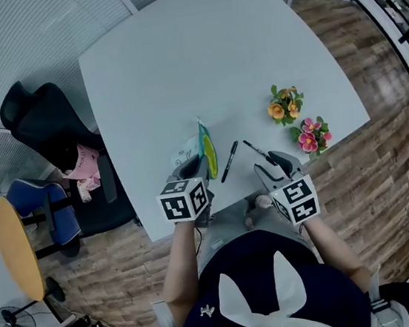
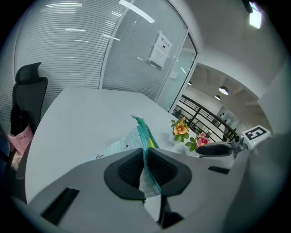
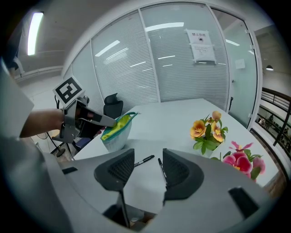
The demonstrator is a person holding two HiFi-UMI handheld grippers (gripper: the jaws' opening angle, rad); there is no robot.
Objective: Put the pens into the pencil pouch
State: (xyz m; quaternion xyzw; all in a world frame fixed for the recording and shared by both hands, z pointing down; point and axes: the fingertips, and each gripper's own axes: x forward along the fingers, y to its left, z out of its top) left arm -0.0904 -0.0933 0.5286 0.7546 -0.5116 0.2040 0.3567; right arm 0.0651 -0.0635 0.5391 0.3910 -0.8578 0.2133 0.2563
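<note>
- teal-zipped, pale fabric pencil pouch (image 1: 204, 148) stands propped on the table, its rim pinched between the nearly closed jaws of the left gripper (image 1: 198, 169)
- right gripper (image 1: 275, 163) hovers with its jaws wide and empty; a thin black pen (image 1: 229, 161) lies near the pouch and a second black pen (image 1: 256, 148) nearer this gripper
- probably best: come down square across one barrel and close mid-length, while the left holds the mouth open
- smooth pale-grey table (image 1: 207, 69) with orange flowers (image 1: 286, 104) and pink flowers (image 1: 311, 134); black office chair (image 1: 42, 120), wood-plank floor (image 1: 385, 172), glass walls with blinds (image 3: 182, 59)

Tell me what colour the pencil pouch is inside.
Yellow inside the pencil pouch, seen best in the right gripper view.
</note>
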